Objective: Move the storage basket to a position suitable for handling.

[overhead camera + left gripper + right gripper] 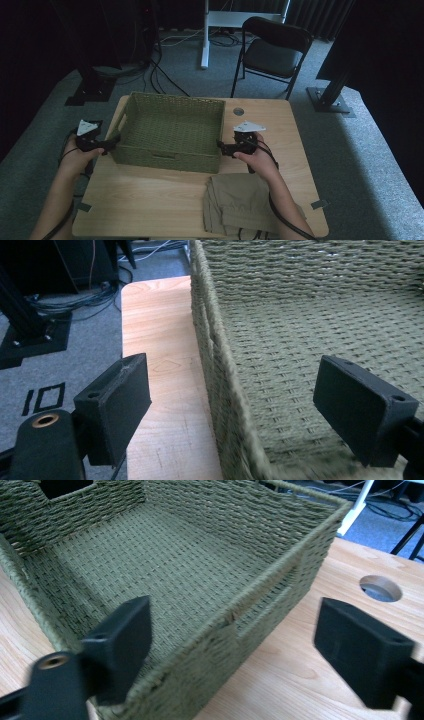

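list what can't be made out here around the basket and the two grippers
- High view: whether the left gripper or right gripper touches the basket; dim and too small.
- High view: the folded khaki cloth, cut off by the bottom edge and partly under the forearm.
- Left gripper view: the basket's near corner, blurred.
- Right gripper view: the basket's near wall, hidden behind the fingers.

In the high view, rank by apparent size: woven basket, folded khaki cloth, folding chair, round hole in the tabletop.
1. woven basket
2. folded khaki cloth and folding chair: similar in apparent size, and the chair stands farther away, so unranked
3. round hole
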### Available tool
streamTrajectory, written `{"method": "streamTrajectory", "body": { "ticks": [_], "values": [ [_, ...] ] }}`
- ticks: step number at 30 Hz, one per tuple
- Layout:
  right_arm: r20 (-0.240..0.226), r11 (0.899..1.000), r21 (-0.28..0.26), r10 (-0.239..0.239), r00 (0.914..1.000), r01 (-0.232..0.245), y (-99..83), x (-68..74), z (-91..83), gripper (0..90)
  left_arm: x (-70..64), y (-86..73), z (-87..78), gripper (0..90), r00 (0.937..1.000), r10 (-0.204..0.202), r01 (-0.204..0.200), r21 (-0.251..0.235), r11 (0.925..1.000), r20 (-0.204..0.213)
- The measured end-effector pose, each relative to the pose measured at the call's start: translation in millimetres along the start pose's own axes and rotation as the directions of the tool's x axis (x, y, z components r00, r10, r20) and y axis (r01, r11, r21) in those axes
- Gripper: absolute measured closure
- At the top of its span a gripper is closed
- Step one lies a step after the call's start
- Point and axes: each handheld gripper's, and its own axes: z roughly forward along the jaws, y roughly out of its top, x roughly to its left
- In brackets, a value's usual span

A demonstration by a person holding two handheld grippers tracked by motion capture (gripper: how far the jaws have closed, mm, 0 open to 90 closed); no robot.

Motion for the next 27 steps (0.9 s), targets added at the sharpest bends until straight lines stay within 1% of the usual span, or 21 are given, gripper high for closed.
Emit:
{"method": "streamTrajectory", "body": {
  "ticks": [2,4,6,7,8,10,12,13,14,15,16,17,18,19,20,21,22,24,25,26,27],
  "values": [
    [-0.004,1.000,0.000,0.006,1.0000,-0.006,0.3,2.5,3.2,24.1,0.8,0.2,2.9,16.6,0.9999,0.011,-0.011,0.007,0.9999,-0.007],
    [-0.001,1.000,0.007,0.002,1.0000,-0.002,-0.4,5.0,6.5,25.1,1.6,0.3,5.5,17.6,1.0000,-0.001,0.001,0.006,1.0000,-0.007],
    [0.006,1.000,0.020,0.005,1.0000,-0.005,-2.0,7.6,10.2,27.5,2.1,-0.2,8.4,20.2,0.9999,0.005,-0.004,0.018,0.9998,-0.011],
    [0.013,1.000,0.023,0.009,0.9999,-0.009,-2.5,7.9,11.7,29.2,2.3,-1.0,9.9,20.6,0.9997,0.016,-0.016,0.019,0.9997,-0.016],
    [0.029,1.000,0.028,0.010,0.9995,-0.011,-3.3,8.7,13.2,32.0,2.4,-2.2,11.6,23.3,0.9993,0.032,-0.031,0.029,0.9991,-0.018],
    [0.049,0.999,0.029,0.014,0.9987,-0.015,-5.1,10.2,16.5,35.1,2.1,-3.3,13.3,25.0,0.9998,0.019,-0.019,0.023,0.9996,-0.011],
    [0.070,0.999,0.028,0.014,0.9974,-0.016,-7.2,12.1,19.3,38.1,0.7,-4.4,14.2,32.1,0.9992,0.022,-0.021,0.023,0.9995,-0.032],
    [0.073,0.999,0.028,0.016,0.9972,-0.018,-8.8,13.1,20.8,39.9,0.6,-4.9,14.4,36.0,0.9993,0.014,-0.013,0.023,0.9996,-0.035],
    [0.073,0.999,0.026,0.021,0.9971,-0.023,-9.9,13.5,21.5,40.8,0.4,-5.5,14.8,41.5,0.9994,-0.006,0.007,0.020,0.9998,-0.035],
    [0.071,0.999,0.019,0.028,0.9970,-0.029,-10.8,13.9,21.8,42.5,-0.3,-6.2,15.1,43.5,0.9993,-0.027,0.028,0.020,0.9994,-0.027],
    [0.067,1.000,0.014,0.023,0.9974,-0.024,-11.4,14.4,21.8,43.6,-0.7,-6.5,15.6,46.9,0.9991,-0.039,0.039,0.020,0.9991,-0.020],
    [0.068,1.000,0.012,0.021,0.9974,-0.022,-11.5,14.7,21.7,45.0,-2.2,-6.3,16.0,49.6,0.9990,-0.042,0.042,0.018,0.9989,-0.017],
    [0.062,1.000,0.014,0.018,0.9979,-0.018,-11.4,15.5,21.6,49.0,-3.2,-5.9,16.2,51.7,0.9992,-0.034,0.034,0.017,0.9993,-0.021],
    [0.056,0.999,0.019,0.035,0.9978,-0.036,-11.1,15.9,21.4,51.8,-4.6,-5.6,16.7,53.6,0.9991,-0.037,0.037,0.019,0.9991,-0.021],
    [0.053,0.997,0.032,0.062,0.9967,-0.064,-10.0,16.6,21.3,52.5,-5.6,-5.1,16.5,57.6,0.9986,-0.047,0.048,0.030,0.9984,-0.025],
    [0.061,0.997,0.037,0.072,0.9956,-0.074,-9.4,17.3,21.5,52.5,-8.9,-4.6,16.3,63.0,0.9976,-0.059,0.060,0.039,0.9974,-0.038],
    [0.074,0.995,0.046,0.085,0.9936,-0.089,-8.5,18.7,21.6,54.1,-10.7,-4.4,16.1,69.9,0.9972,-0.059,0.061,0.041,0.9973,-0.045],
    [0.071,0.993,0.049,0.107,0.9918,-0.110,-8.5,19.8,22.0,57.9,-15.0,-4.3,15.7,75.2,0.9958,-0.065,0.067,0.041,0.9969,-0.065],
    [0.069,0.992,0.049,0.116,0.9909,-0.119,-8.5,20.3,22.0,59.8,-16.0,-4.6,15.6,76.3,0.9940,-0.074,0.078,0.041,0.9962,-0.081],
    [0.067,0.992,0.048,0.115,0.9912,-0.118,-8.5,21.0,22.0,61.6,-16.3,-5.0,15.5,80.2,0.9922,-0.083,0.087,0.039,0.9955,-0.093],
    [0.076,0.993,0.051,0.105,0.9916,-0.109,-8.1,22.6,21.9,61.9,-16.6,-5.2,15.3,80.8,0.9920,-0.083,0.087,0.039,0.9954,-0.094]
  ]
}}
